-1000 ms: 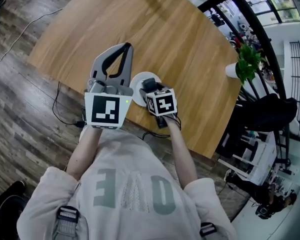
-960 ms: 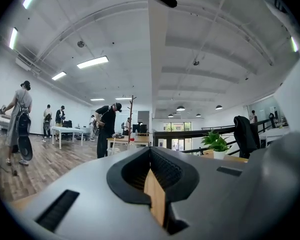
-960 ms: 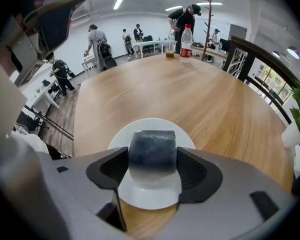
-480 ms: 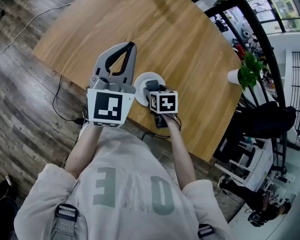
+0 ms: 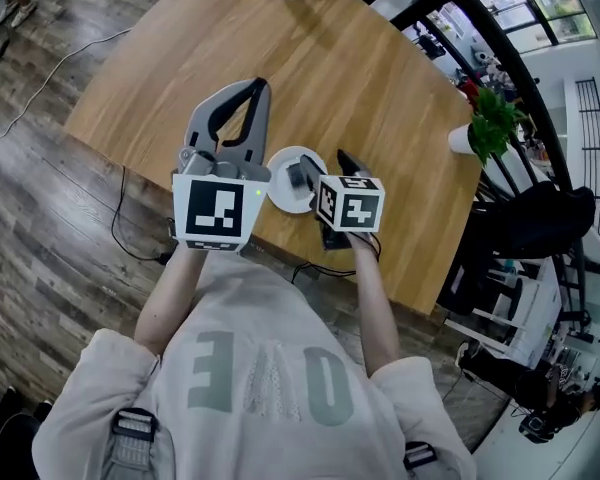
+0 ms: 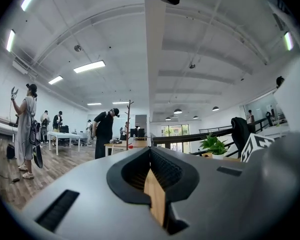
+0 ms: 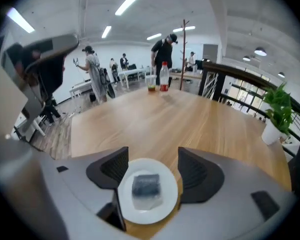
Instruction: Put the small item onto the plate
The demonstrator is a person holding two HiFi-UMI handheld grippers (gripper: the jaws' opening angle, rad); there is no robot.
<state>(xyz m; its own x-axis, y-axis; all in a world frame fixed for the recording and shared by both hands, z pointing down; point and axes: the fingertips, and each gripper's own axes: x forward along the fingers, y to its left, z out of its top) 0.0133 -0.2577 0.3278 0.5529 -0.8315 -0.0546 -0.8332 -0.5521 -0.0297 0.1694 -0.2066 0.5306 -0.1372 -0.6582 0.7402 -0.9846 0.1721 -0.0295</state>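
Observation:
A small dark wrapped item (image 7: 146, 186) lies on the white plate (image 7: 166, 206), near the wooden table's front edge (image 5: 410, 298). My right gripper (image 7: 152, 169) is open just behind and above the plate, its pads to either side of it and touching nothing. From the head view the item (image 5: 299, 176) rests on the plate (image 5: 280, 196), with the right gripper (image 5: 330, 173) at the plate's right. My left gripper (image 5: 256, 90) is held to the left of the plate, shut and empty. In its own view the left gripper (image 6: 150, 153) points level across the room.
A bottle (image 7: 163, 79) and a cup (image 7: 151, 83) stand at the table's far edge. A potted plant (image 5: 490, 128) sits at the right side by a black railing (image 5: 500, 48). Cables trail on the wood floor (image 5: 40, 68). People stand far off in the room.
My right gripper has drawn back to the right, off the plate, and the small item now shows lying on the plate. The left gripper has barely moved.

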